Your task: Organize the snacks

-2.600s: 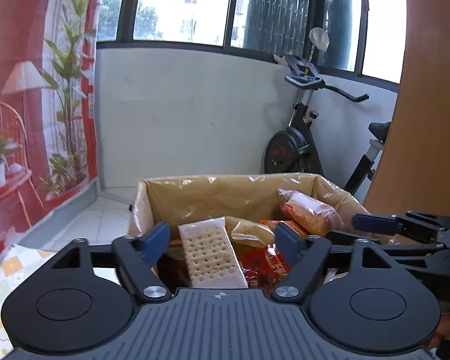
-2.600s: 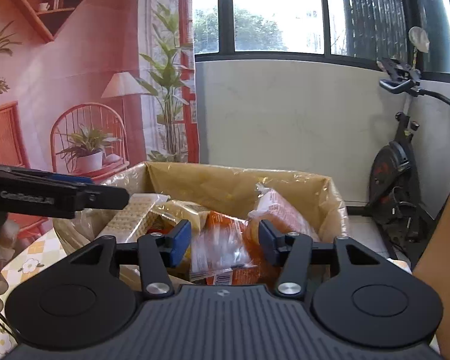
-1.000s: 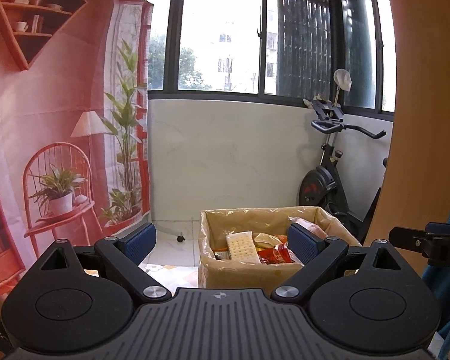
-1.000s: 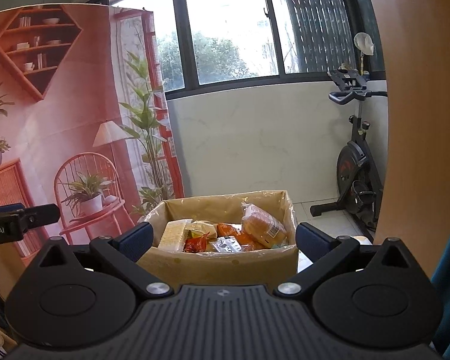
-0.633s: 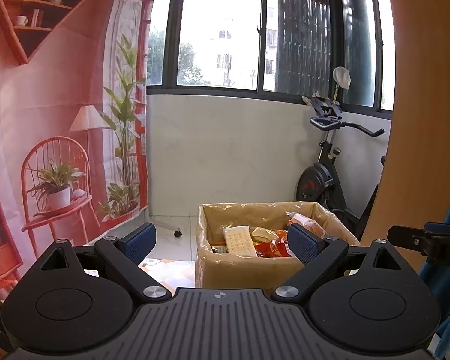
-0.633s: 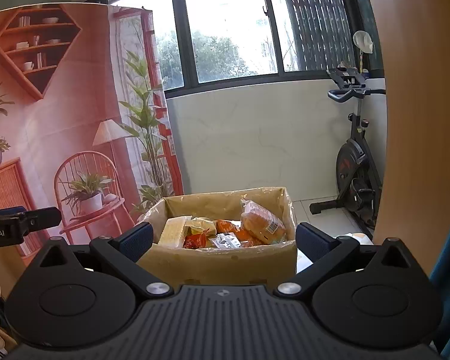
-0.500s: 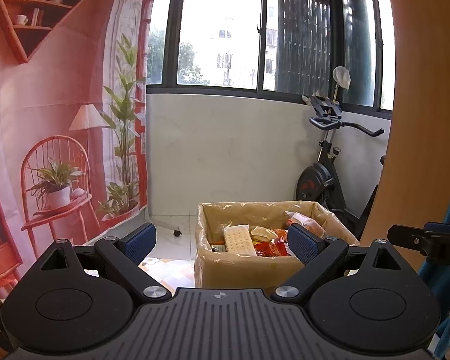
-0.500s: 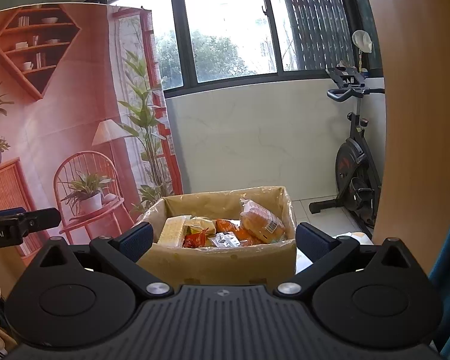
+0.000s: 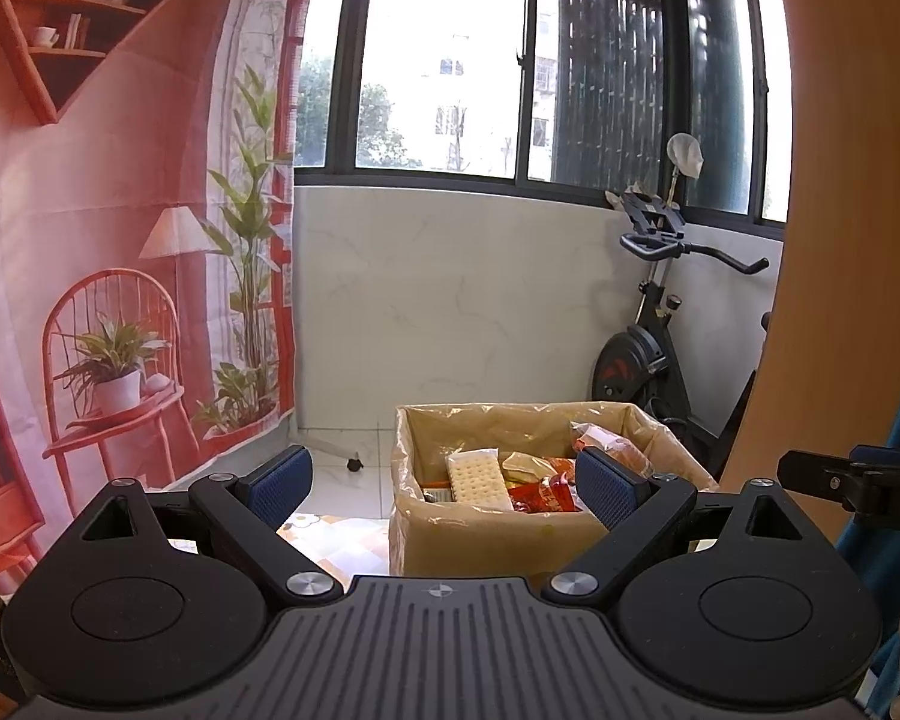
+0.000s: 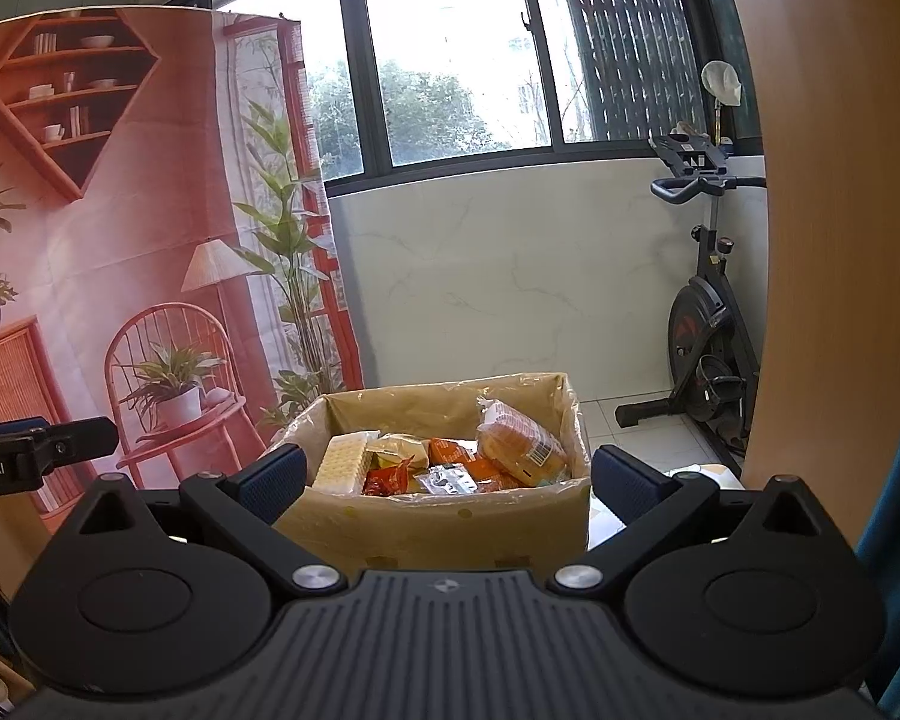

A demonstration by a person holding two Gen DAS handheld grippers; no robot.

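A cardboard box (image 9: 498,540) (image 10: 438,525) lined with clear plastic holds several snack packs. A white cracker pack (image 9: 475,478) (image 10: 342,461) stands at its left, red and orange bags (image 10: 450,455) lie in the middle, and a bread pack (image 10: 522,441) leans at the right. My left gripper (image 9: 444,483) is open and empty, held back from the box. My right gripper (image 10: 444,477) is also open and empty, with the box framed between its fingers at a distance. Each gripper shows at the edge of the other's view.
The box rests on a table with a flower-pattern cloth (image 9: 324,531). A printed red backdrop (image 9: 108,276) hangs at the left. An exercise bike (image 10: 708,324) stands at the right by a white wall under windows. A wooden panel (image 10: 834,240) borders the right.
Both grippers have drawn well back from the box, where 2.6 s ago they hovered right over the snacks; in the last half second they hardly moved. Both stay open.
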